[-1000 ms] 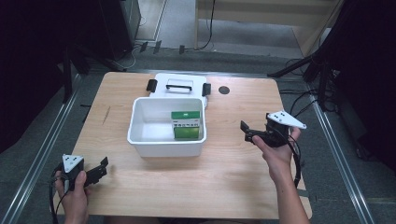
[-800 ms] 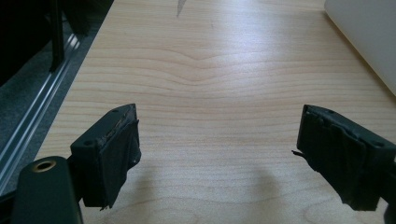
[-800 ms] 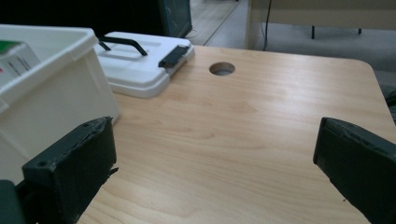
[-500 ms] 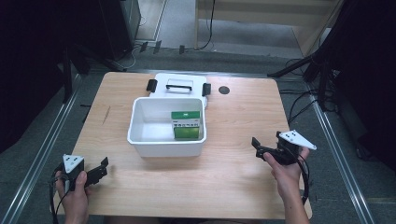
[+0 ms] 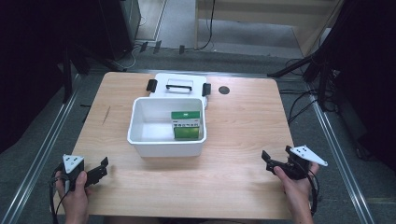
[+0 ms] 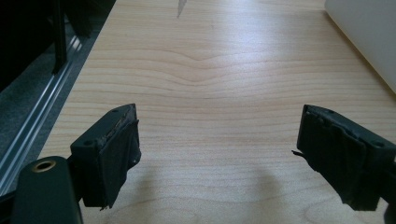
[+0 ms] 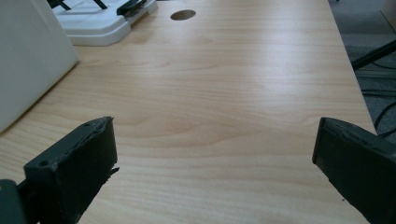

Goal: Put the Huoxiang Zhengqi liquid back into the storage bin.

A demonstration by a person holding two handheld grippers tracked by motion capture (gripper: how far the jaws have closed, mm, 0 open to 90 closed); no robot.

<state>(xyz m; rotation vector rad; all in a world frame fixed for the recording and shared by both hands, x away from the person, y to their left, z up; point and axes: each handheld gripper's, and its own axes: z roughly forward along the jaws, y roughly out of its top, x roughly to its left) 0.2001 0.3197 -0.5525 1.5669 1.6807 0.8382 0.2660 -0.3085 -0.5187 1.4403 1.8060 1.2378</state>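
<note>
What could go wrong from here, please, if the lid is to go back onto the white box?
The lid lies behind the white box, so either open gripper, left or right, might knock the box when reaching over. The green carton stands tall inside and might stop the lid seating.

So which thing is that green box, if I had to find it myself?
Start at the wooden table and find the white bin in its middle. The green box stands inside, against the bin's right wall. It is the one coloured thing there; the lid behind the bin is white.
</note>
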